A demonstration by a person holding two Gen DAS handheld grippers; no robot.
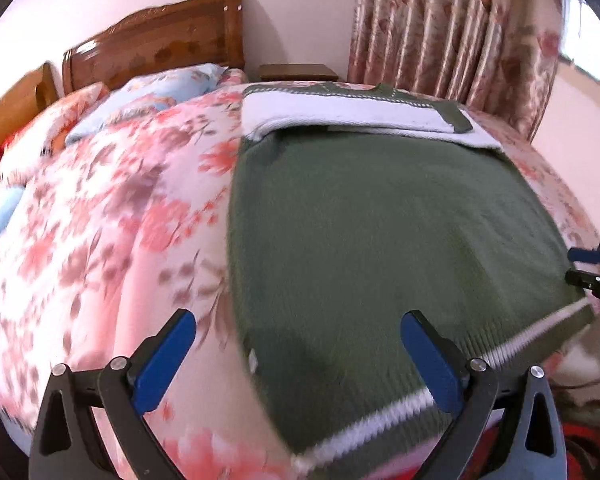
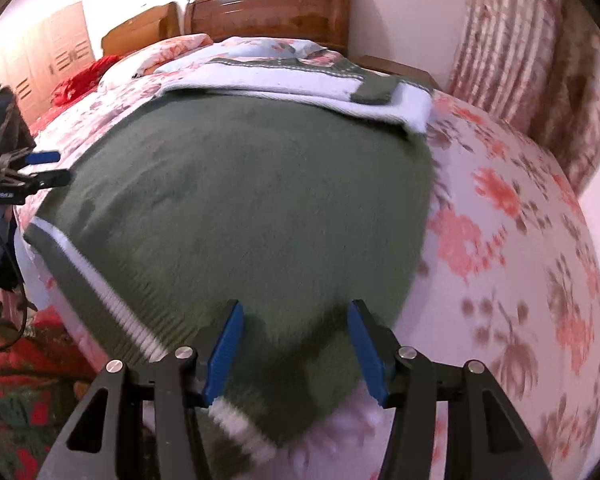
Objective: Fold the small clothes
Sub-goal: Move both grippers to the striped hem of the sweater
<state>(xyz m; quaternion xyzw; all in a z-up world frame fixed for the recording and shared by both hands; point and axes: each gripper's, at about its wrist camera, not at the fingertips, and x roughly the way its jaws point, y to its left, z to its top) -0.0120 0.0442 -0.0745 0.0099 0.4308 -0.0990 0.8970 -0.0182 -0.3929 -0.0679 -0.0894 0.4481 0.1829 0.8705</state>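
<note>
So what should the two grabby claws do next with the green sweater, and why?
Probably lower both and pinch the hem corners. The green sweater lies flat on the floral quilt, white sleeves already folded across the top. The left gripper and right gripper hover open over the striped hem, holding nothing, so grabbing there lets them fold it upward.

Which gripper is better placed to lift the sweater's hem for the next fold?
Probably the right gripper: its open jaws straddle a hem corner of the green sweater. The left gripper spans the sweater's side edge and the quilt.
</note>
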